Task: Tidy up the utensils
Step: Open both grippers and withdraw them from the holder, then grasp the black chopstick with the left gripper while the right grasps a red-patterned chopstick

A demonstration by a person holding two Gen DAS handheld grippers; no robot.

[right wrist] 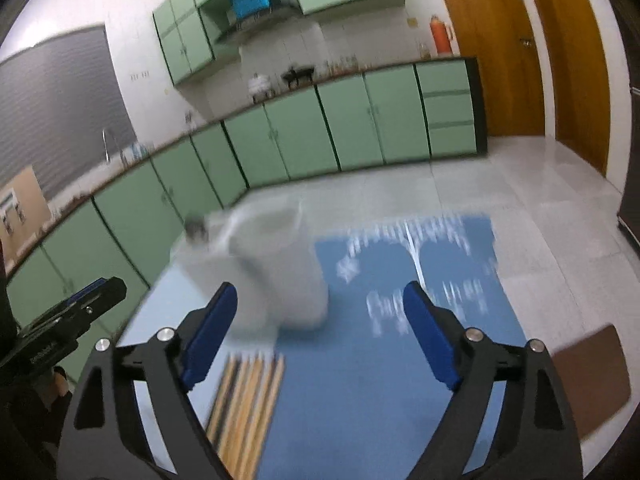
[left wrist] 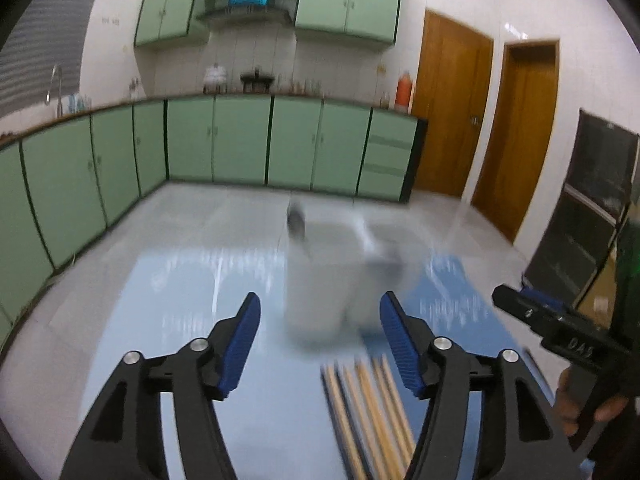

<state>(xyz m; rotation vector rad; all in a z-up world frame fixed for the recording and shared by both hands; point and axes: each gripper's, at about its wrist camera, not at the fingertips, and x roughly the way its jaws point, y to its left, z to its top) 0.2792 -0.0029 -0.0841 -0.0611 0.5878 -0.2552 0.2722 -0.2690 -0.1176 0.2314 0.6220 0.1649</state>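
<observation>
Several wooden chopsticks [left wrist: 372, 412] lie side by side on a blue table mat [left wrist: 192, 320], near its front edge. Behind them stands a blurred pale grey utensil holder [left wrist: 320, 276] with a dark item at its back left rim. My left gripper [left wrist: 320, 308] is open above the mat, nothing between its blue pads, the chopsticks just below its right finger. In the right wrist view the chopsticks [right wrist: 248, 404] lie below the left finger of my right gripper [right wrist: 320, 300], which is open and empty, with the holder [right wrist: 276, 276] ahead of it.
The right gripper's black body [left wrist: 560, 328] and a hand show at the right of the left wrist view. A brown board [right wrist: 588, 376] lies at the mat's right. Green cabinets [left wrist: 240, 140] line the far walls, and wooden doors [left wrist: 452, 108] stand at the right across the tiled floor.
</observation>
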